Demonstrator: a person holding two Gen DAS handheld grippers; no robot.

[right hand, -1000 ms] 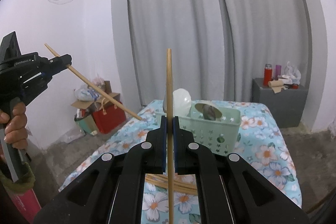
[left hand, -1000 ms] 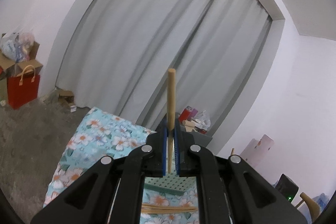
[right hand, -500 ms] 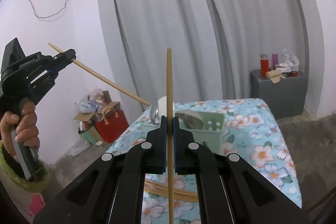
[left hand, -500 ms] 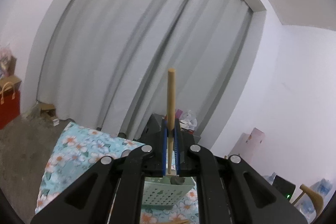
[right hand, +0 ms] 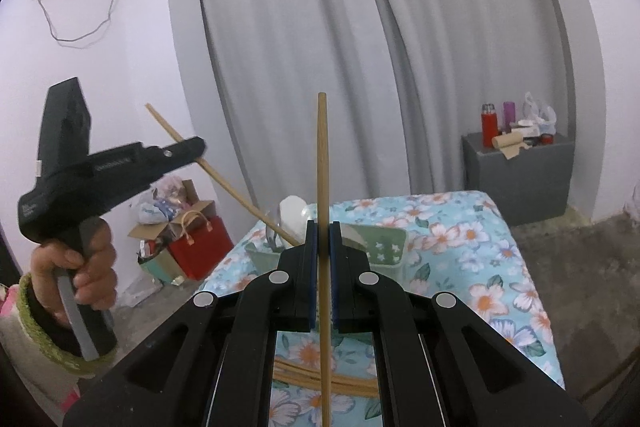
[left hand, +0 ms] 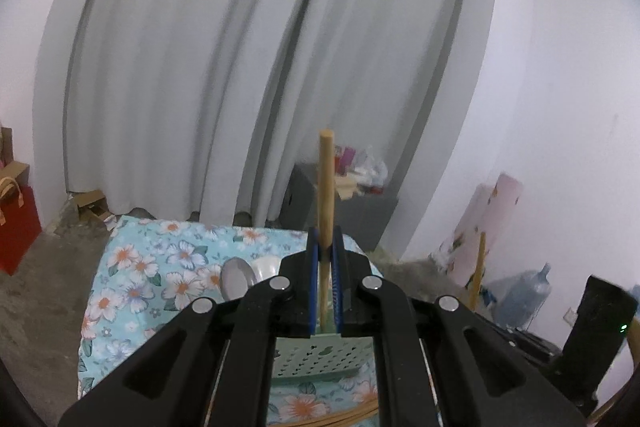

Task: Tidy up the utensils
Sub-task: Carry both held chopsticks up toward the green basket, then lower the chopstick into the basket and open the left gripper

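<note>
My left gripper is shut on a wooden chopstick that stands up between its pads, above the green perforated basket. In the right wrist view the left gripper holds that chopstick slanting down toward the basket. My right gripper is shut on a second chopstick, held upright in front of the basket. Spoons lean at the basket's left end. More chopsticks lie on the floral tablecloth.
A grey cabinet with bottles stands at the back right by the curtain. A red bag and boxes sit on the floor left of the table. A water jug stands by the right wall.
The left gripper has swung down and toward the basket, its chopstick tip now near the basket's left end. The right gripper has tilted up slightly, still holding its chopstick.
</note>
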